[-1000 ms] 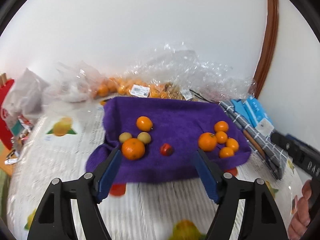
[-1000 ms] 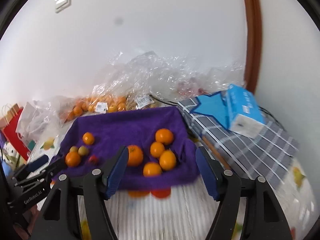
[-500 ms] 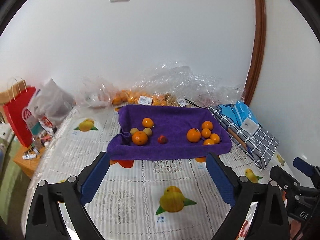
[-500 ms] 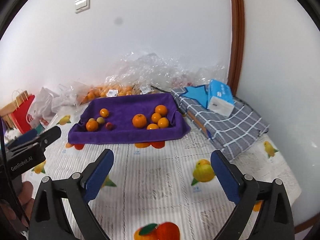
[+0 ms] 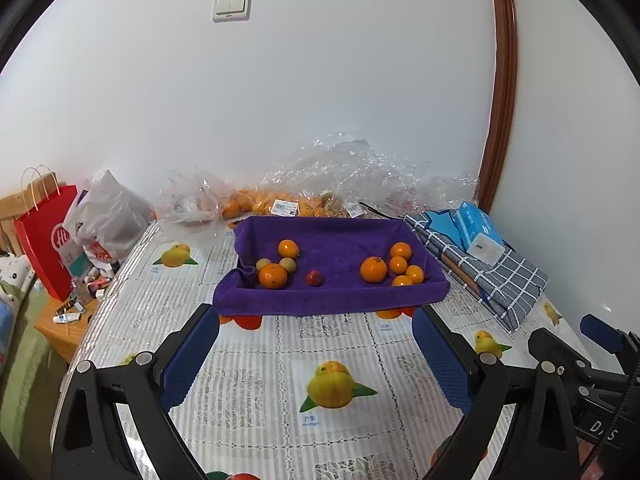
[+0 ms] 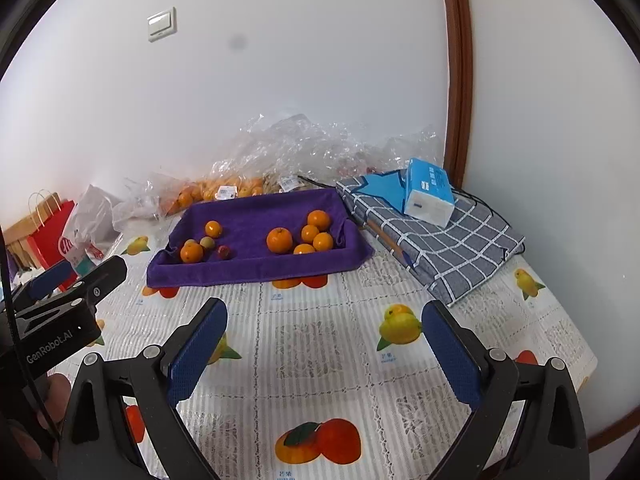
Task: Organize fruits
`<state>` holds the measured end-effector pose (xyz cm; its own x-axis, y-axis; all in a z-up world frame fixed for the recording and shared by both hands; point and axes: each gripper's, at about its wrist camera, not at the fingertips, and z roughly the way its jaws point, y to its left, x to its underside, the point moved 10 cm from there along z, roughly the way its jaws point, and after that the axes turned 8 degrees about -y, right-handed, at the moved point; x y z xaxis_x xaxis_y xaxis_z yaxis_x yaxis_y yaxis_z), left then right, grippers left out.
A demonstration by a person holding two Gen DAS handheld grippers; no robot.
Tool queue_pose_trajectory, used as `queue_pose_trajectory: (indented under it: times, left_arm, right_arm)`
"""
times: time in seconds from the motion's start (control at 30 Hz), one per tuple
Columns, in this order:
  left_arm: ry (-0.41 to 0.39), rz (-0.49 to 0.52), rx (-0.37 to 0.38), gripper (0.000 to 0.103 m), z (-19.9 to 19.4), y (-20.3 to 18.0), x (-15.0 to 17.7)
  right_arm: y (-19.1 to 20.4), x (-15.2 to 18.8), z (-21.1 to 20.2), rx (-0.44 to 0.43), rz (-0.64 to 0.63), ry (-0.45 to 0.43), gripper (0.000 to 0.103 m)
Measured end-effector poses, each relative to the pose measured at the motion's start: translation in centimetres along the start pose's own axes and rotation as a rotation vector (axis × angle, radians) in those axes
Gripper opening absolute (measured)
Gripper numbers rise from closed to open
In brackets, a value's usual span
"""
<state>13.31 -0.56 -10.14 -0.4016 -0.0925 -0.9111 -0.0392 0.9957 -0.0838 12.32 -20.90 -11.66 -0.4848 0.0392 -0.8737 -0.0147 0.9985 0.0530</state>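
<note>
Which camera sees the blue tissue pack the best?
The right wrist view. There the blue tissue pack sits whole on the checked cloth, its top and white end both showing. In the left wrist view the pack is near the picture's edge, looking squashed and slanted.

Each black tool (image 5: pixel 316 356) has blue textured pads (image 5: pixel 192 358) and silver screws.

Both views now sit farther back from the purple tray (image 5: pixel 332 300): it fills the middle of the frame a second ago and now lies small at centre, with the light switch (image 5: pixel 232 7) newly in view at the top. The left gripper (image 5: pixel 316 344) and right gripper (image 6: pixel 324 336) have just been opening, and nothing lies between either pair of blue pads.
</note>
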Motion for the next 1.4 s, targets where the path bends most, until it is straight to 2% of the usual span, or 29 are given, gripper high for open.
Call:
queue_pose_trajectory:
  times: [0.37,1.4]
  left_arm:
    - [0.025,-0.011,-0.009,0.098,0.8,0.5,0.6]
    - [0.019,0.011,-0.035,0.098,0.7,1.2,0.4]
  right_arm:
    - [0.4,0.5,0.4,0.007,-0.028,0.008,0.097]
    - [0.5,0.6,0.3,0.023,-0.025,-0.001,0.097]
